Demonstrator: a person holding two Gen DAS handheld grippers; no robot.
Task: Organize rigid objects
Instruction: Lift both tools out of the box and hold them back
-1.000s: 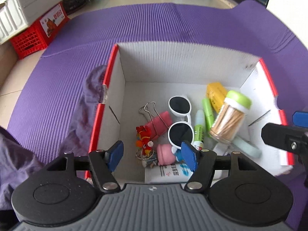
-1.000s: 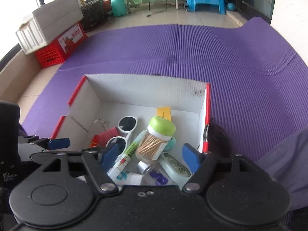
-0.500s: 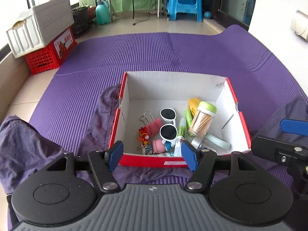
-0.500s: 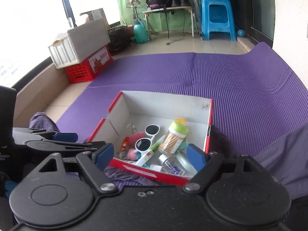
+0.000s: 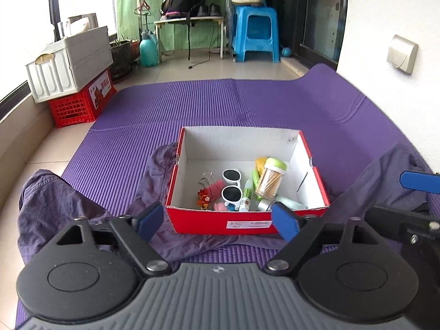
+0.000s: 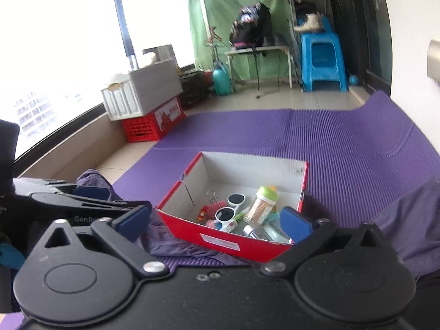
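A red box (image 5: pixel 189 221) (image 6: pixel 192 224) with white inner walls stands on the purple mat (image 5: pixel 192 104). Inside lie white sunglasses (image 5: pixel 231 184) (image 6: pixel 229 206), a green-lidded toothpick jar (image 5: pixel 271 177) (image 6: pixel 262 202), a glue stick (image 5: pixel 245 195), a pink binder clip (image 5: pixel 213 184) and a small red toy (image 5: pixel 203 198). My left gripper (image 5: pixel 217 221) hangs above and in front of the box, its jaws opening with nothing between them. My right gripper (image 6: pixel 217 221) is likewise back from the box, jaws opening and empty.
A purple cloth (image 5: pixel 68 206) lies under and around the box. At the far left a white crate (image 5: pixel 71 60) sits on a red crate (image 5: pixel 79 101). A blue stool (image 5: pixel 254 33), a small table and a teal bottle (image 5: pixel 148 48) stand at the back.
Both grippers have pulled back and risen away from the box, which now looks smaller. Their jaws have spread wider. The contents of the box have not moved.
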